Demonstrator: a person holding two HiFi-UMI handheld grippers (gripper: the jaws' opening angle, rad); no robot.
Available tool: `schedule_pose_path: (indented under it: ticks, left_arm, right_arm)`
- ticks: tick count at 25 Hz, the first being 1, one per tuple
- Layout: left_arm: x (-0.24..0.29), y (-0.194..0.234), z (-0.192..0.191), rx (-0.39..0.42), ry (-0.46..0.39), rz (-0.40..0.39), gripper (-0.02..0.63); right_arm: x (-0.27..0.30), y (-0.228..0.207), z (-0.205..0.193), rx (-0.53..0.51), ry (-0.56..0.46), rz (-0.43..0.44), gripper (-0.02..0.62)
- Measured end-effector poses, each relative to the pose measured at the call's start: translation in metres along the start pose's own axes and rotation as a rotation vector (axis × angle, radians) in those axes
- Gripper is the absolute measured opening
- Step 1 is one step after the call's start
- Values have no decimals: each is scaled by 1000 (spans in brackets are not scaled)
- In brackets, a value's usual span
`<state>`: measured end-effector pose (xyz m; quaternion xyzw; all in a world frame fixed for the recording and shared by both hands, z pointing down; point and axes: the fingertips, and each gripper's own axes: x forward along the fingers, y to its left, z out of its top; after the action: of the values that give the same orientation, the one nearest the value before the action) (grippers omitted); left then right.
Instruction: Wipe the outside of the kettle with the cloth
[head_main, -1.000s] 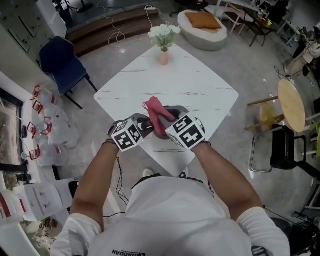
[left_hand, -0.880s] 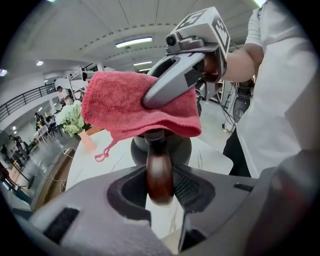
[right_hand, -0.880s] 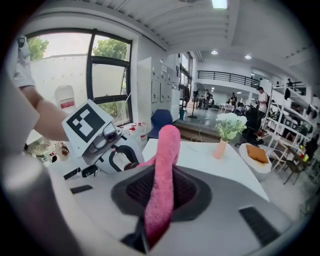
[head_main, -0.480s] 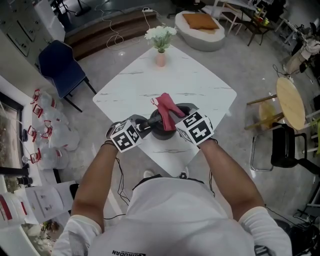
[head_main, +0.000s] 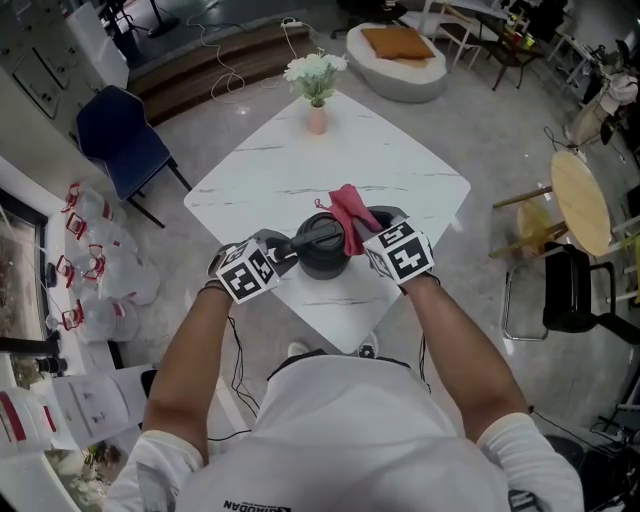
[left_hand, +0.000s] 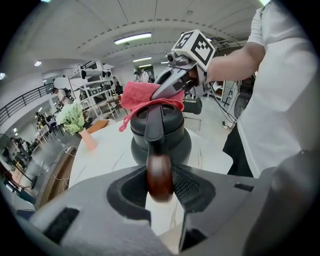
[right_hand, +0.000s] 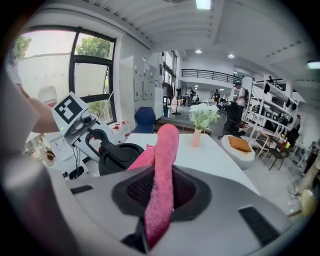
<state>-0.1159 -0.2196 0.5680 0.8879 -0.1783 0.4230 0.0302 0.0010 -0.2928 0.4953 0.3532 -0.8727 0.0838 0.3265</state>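
A black kettle (head_main: 318, 250) stands near the front of the white marble table (head_main: 400, 160). My left gripper (head_main: 284, 250) is shut on the brown wooden end of the kettle's handle (left_hand: 159, 177). The left gripper's jaws have just opened a touch, with the handle still pressed between them. My right gripper (head_main: 368, 236) is shut on a pink cloth (head_main: 349, 218). The cloth drapes over the kettle's lid and far right shoulder. In the left gripper view the cloth (left_hand: 142, 95) lies on top of the kettle (left_hand: 161, 132). In the right gripper view it (right_hand: 162, 170) stands up between the jaws.
A pink vase of white flowers (head_main: 316, 100) stands at the table's far corner. A blue chair (head_main: 125, 125) is on the left. A round wooden table (head_main: 582, 210) and a black chair (head_main: 575, 300) are on the right. The table's near corner lies just below the kettle.
My right gripper has carried the cloth to the right across the kettle's top, from its left side to its right side. The left gripper and the kettle have stayed put.
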Motion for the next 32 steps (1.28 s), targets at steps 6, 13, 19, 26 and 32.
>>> schedule_pose_path:
  ticks: [6,13,19,26,32]
  left_arm:
    - [-3,2,7,-131,-37,10,100]
    - [-3,-4,13,-235,-75,23,100]
    - [0,0,26,-494,-147,-16,100]
    - [-1,26,28,-673,-165,-50,99]
    - [-4,37,27,-731,-164,-81,98]
  right_arm:
    - [-21,-36,-27,63,38,-64,63]
    - [-62,-41,-37,185,-71,-32,64]
    - [-80,3,-20,94,-187,70,66]
    - [-42,22,17,-295,-147,-91,66]
    - [0,61,34,-726,-118,-128,64]
